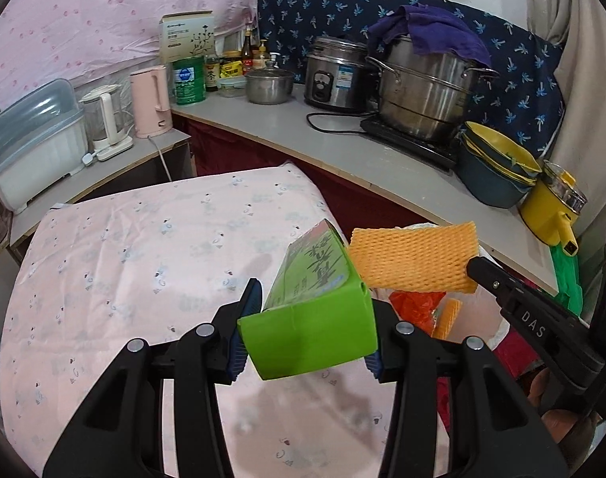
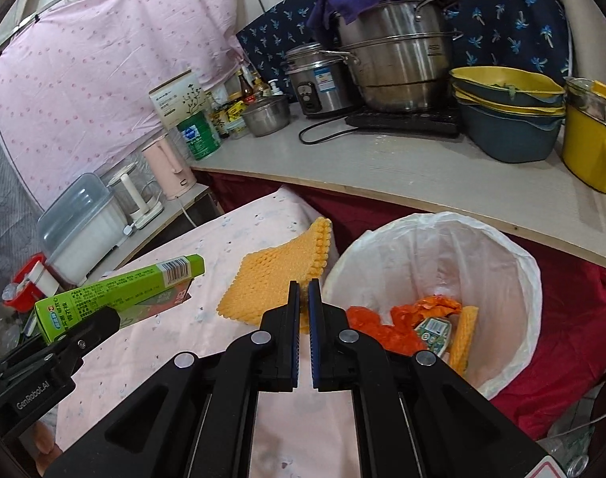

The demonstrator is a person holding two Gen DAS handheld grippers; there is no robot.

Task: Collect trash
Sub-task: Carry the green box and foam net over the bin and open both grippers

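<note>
right gripper (image 2: 304,290) jaws clamp foam net (image 2: 263,283) | bin (image 2: 514,275) beside

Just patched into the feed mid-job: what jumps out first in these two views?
The bright green carton, clamped in the left hand-held gripper above the pink-covered table, grabs the eye first. Beside it, the right hand-held gripper pinches an orange foam net sheet close to the white-lined trash bin, which already holds orange wrappers. Behind, a big steel pot draped with a purple cloth dominates the counter.

Two wrist views, shared counter (image 1: 342,151)
</note>
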